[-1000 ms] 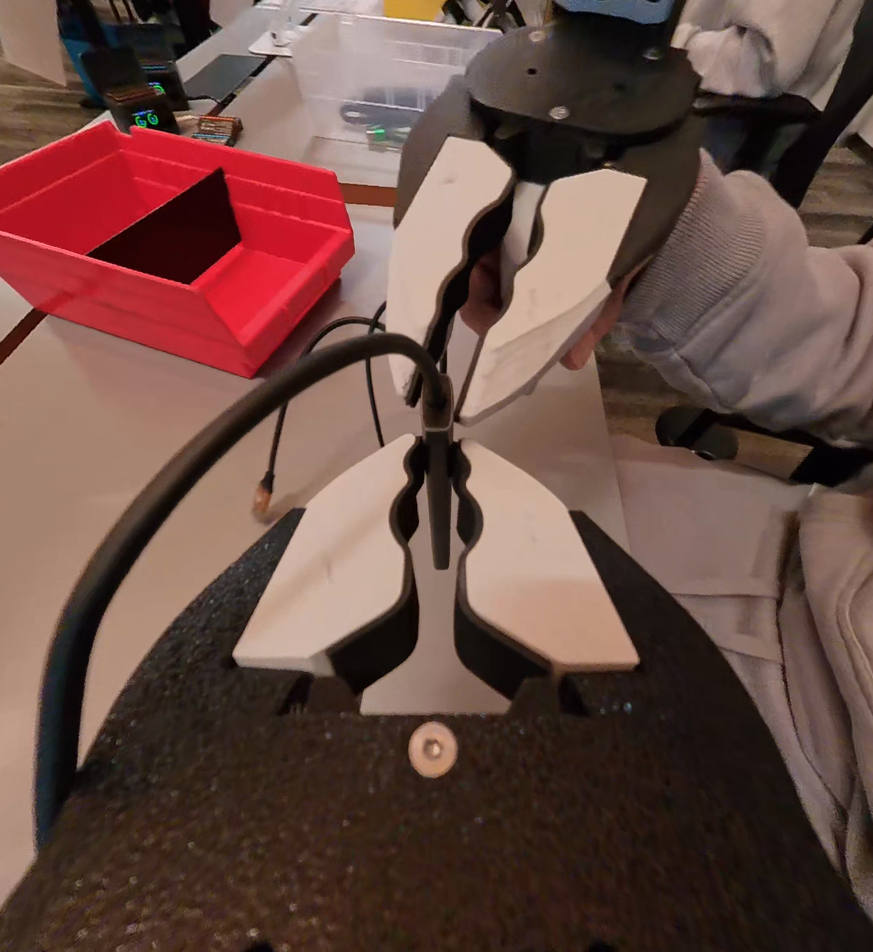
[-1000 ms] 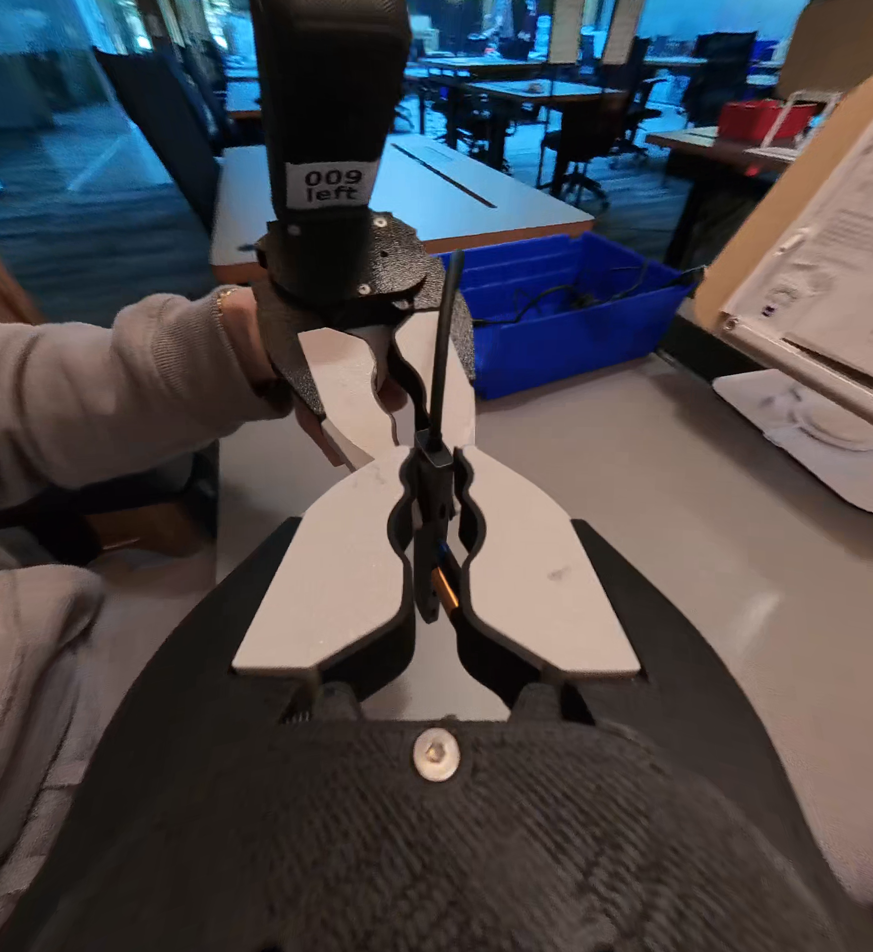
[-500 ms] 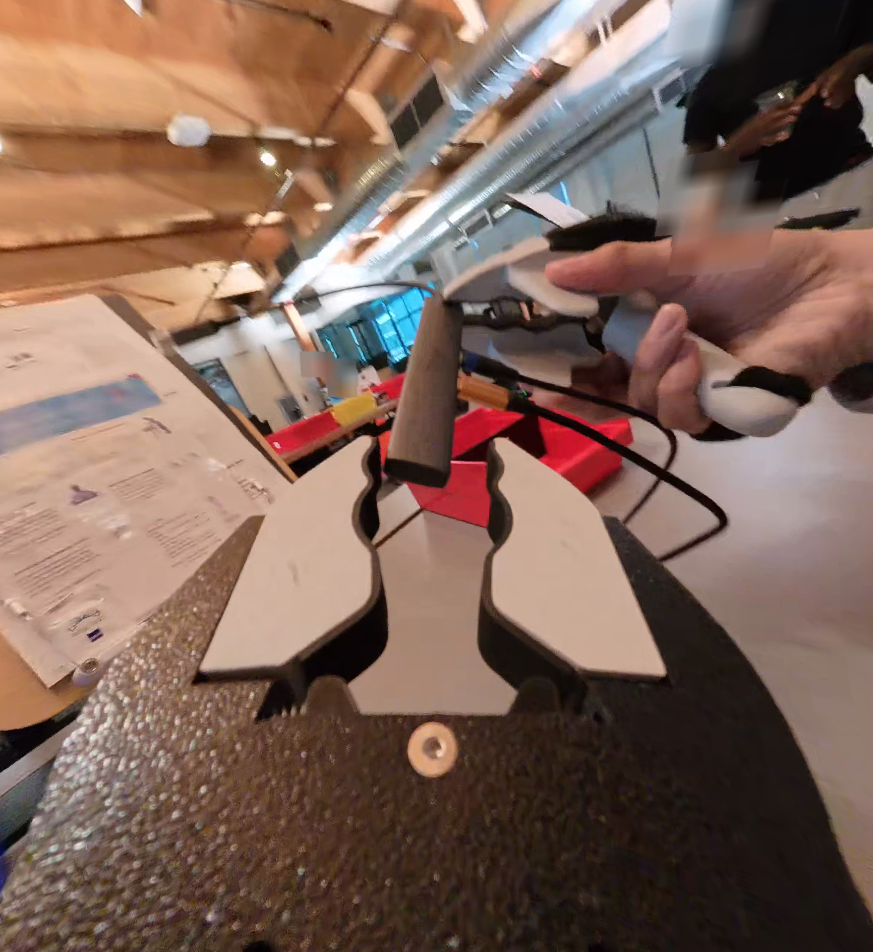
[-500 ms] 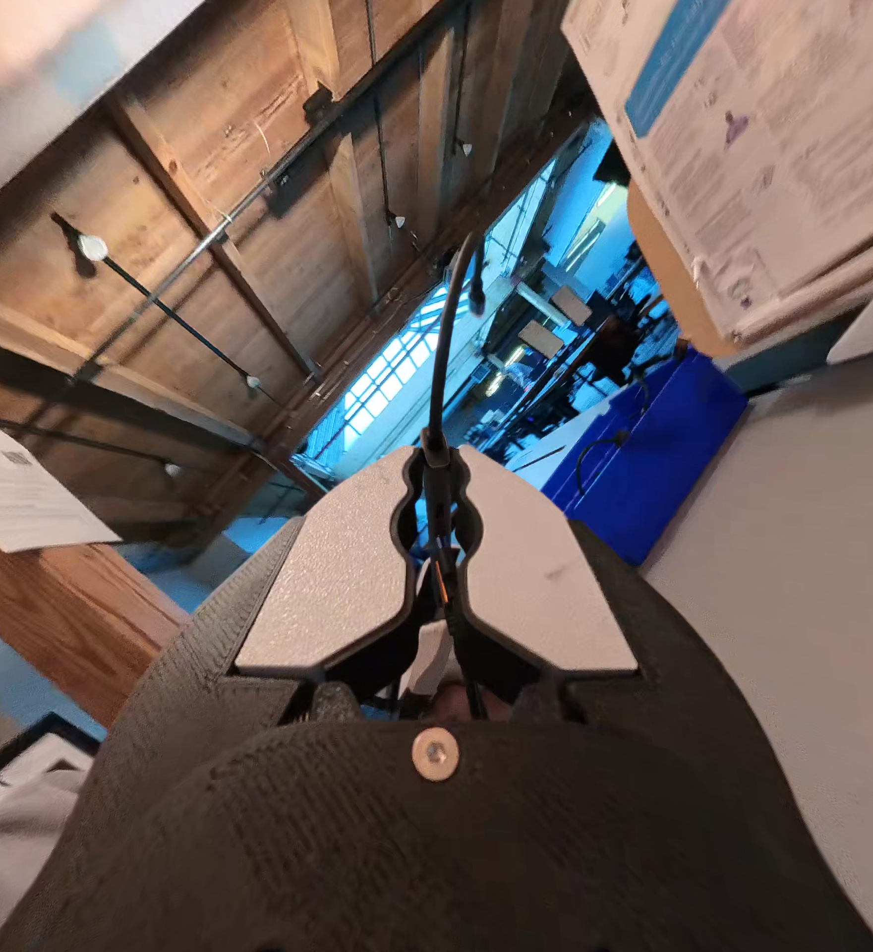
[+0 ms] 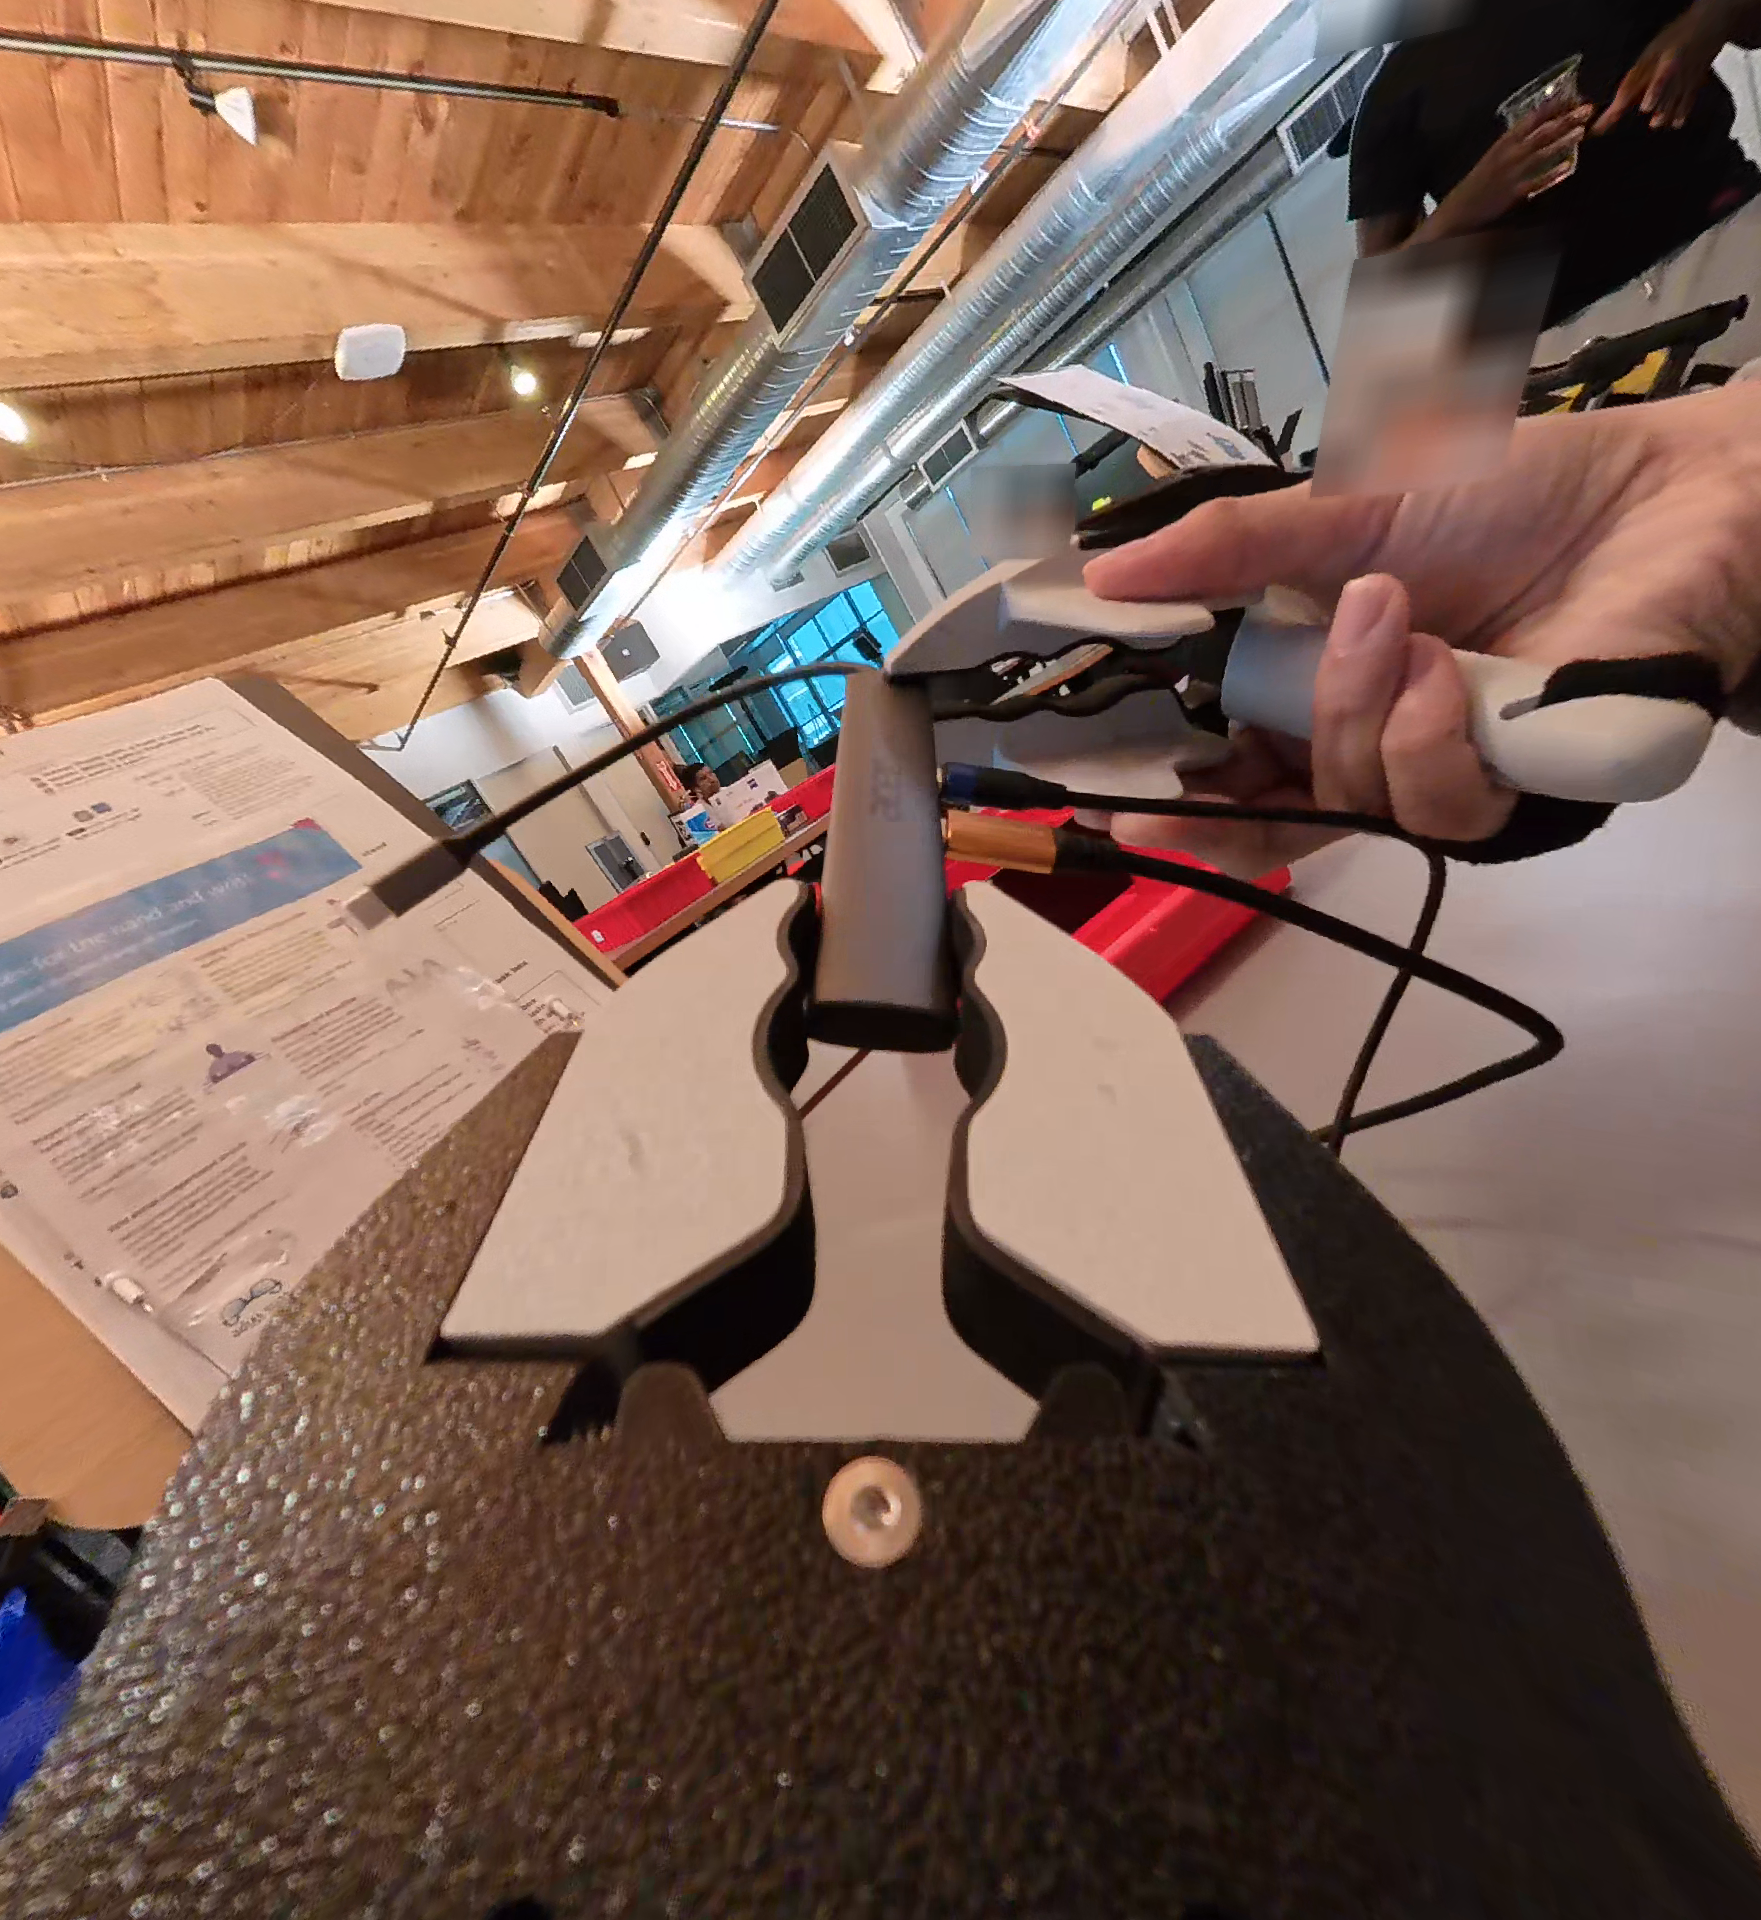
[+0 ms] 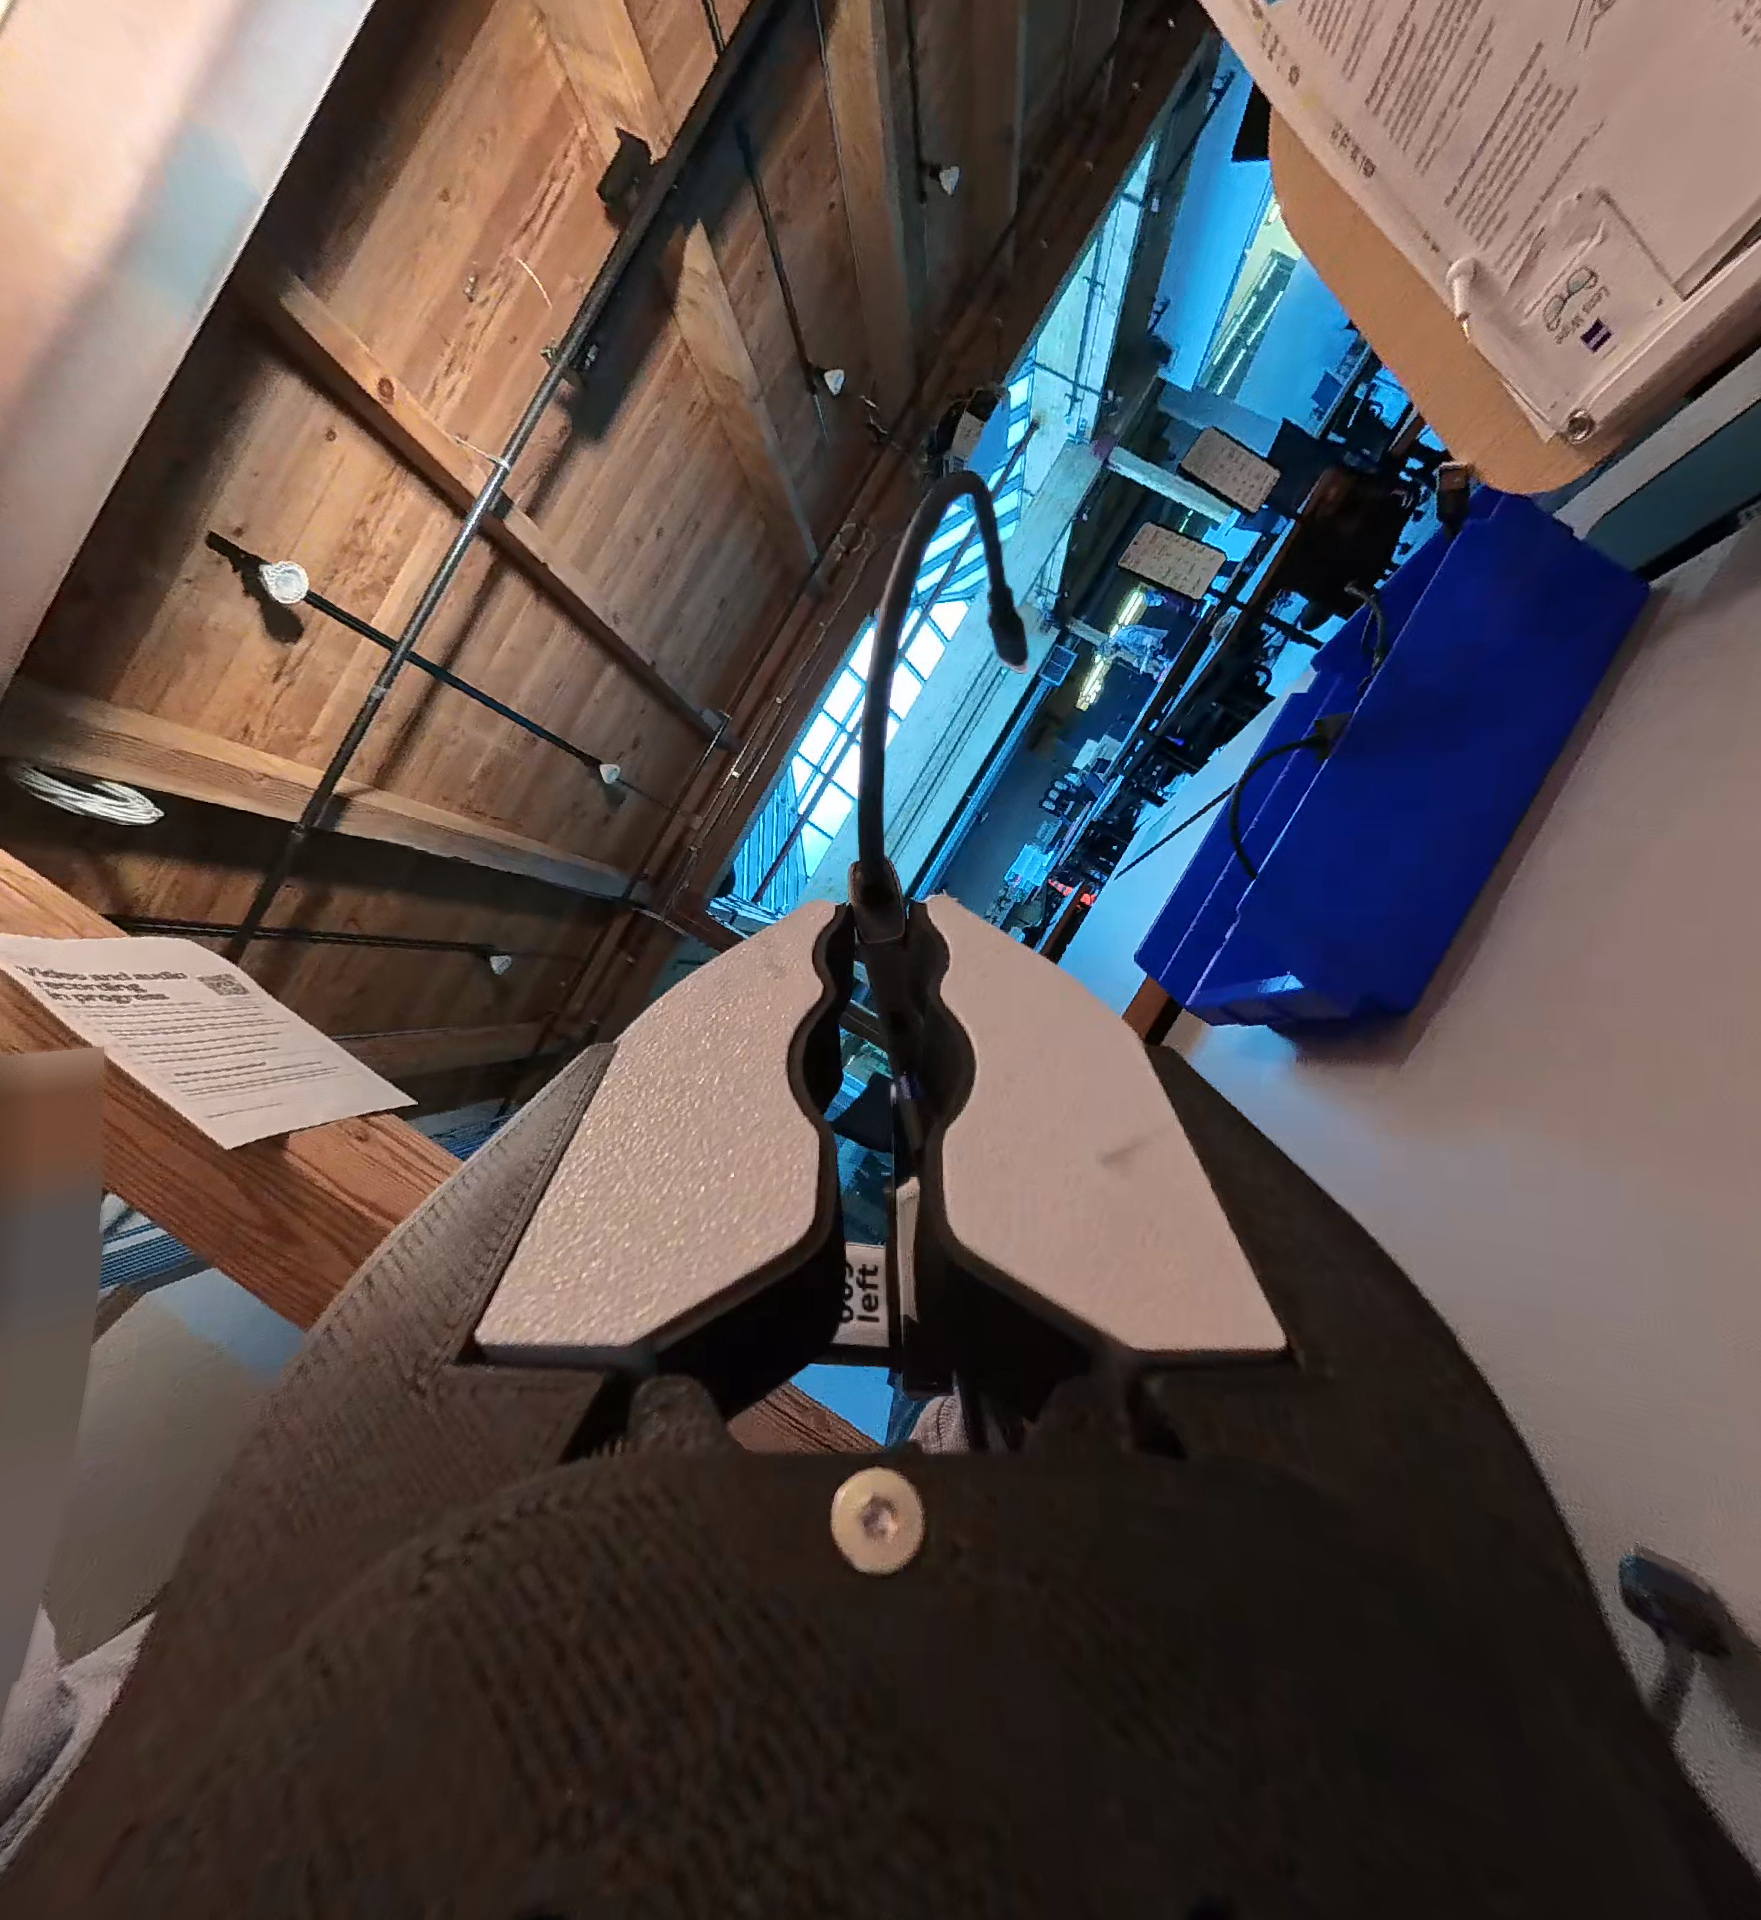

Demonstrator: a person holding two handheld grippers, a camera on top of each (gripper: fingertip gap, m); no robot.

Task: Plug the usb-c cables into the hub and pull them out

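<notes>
In the left wrist view, my left gripper (image 5: 881, 904) is shut on the lower end of the dark grey hub (image 5: 881, 831), which stands upright between the fingertips. Two cables are plugged into the hub's right side: one with a blue-ringed plug (image 5: 969, 779) and one with an orange plug (image 5: 1001, 842). The hub's own tail cable (image 5: 585, 769) arcs left. My right gripper (image 5: 902, 673), held by a hand (image 5: 1478, 582), meets the hub's top end. In the right wrist view, my right gripper (image 6: 884, 909) is shut on that end, where the tail cable (image 6: 871, 727) leaves.
A red bin (image 5: 1198, 914) sits on the grey table (image 5: 1634, 1143) behind the hub. A board with printed sheets (image 5: 180, 987) stands at the left. A blue bin (image 6: 1375, 862) is on the table's far side. People stand at the back right (image 5: 1582, 125). Spacing between my two grippers at the tips: around 8 cm.
Both grippers have tilted up from the table towards the ceiling. My left gripper, open around the hub half a second ago, has closed on the hub's lower end.
</notes>
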